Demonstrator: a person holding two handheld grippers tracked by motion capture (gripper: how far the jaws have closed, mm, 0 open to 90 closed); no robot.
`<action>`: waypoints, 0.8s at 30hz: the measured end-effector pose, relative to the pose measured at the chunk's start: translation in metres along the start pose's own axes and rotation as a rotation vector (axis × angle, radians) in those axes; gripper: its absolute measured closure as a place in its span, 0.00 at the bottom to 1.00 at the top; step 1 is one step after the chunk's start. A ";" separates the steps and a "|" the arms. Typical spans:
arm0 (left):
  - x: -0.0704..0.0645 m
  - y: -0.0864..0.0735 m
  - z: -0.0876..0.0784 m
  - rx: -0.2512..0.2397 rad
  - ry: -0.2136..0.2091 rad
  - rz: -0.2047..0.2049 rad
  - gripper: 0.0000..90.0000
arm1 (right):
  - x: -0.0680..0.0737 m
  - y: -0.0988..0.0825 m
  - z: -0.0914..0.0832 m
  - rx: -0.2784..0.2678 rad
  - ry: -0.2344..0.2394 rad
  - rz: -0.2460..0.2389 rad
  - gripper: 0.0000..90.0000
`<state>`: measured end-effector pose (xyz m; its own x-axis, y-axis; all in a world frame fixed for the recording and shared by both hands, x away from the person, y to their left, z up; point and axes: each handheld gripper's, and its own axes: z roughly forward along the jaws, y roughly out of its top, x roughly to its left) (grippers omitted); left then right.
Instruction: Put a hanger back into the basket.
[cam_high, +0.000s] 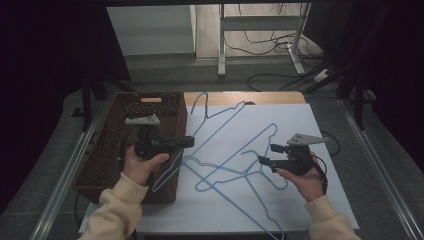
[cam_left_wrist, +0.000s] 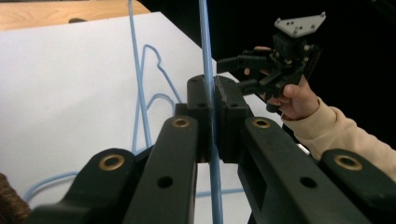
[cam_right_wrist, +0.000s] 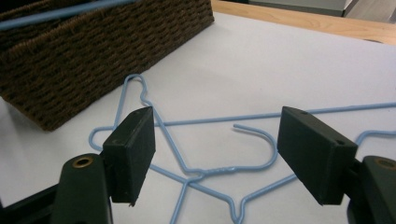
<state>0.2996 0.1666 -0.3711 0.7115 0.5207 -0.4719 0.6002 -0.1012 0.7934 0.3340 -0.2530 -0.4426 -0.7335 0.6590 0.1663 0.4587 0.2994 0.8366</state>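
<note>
The left gripper (cam_high: 189, 142) clamps one blue wire hanger (cam_high: 220, 122), apparently bound for the wicker basket (cam_high: 107, 150); the right gripper (cam_high: 267, 155), jaws wide and empty, hovers over another hanger's hook (cam_right_wrist: 259, 147); next it must descend and close there.

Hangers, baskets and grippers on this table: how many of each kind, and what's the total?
Blue wire hangers: 3
Woven basket: 1
Grippers: 2, the left gripper and the right gripper
Total: 6
</note>
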 end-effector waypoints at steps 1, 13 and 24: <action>0.001 0.001 -0.002 -0.002 0.000 0.004 0.96 | 0.000 -0.001 0.000 0.002 -0.001 -0.001 0.30; 0.014 0.011 -0.027 -0.050 0.032 0.004 0.96 | -0.005 -0.010 0.004 0.060 -0.034 -0.003 0.27; 0.037 0.013 -0.061 -0.094 0.084 -0.002 0.96 | -0.007 -0.012 0.007 0.086 -0.057 -0.005 0.27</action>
<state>0.3114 0.2359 -0.3544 0.6746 0.5906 -0.4430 0.5620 -0.0218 0.8268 0.3372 -0.2570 -0.4573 -0.7075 0.6946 0.1302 0.4980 0.3593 0.7893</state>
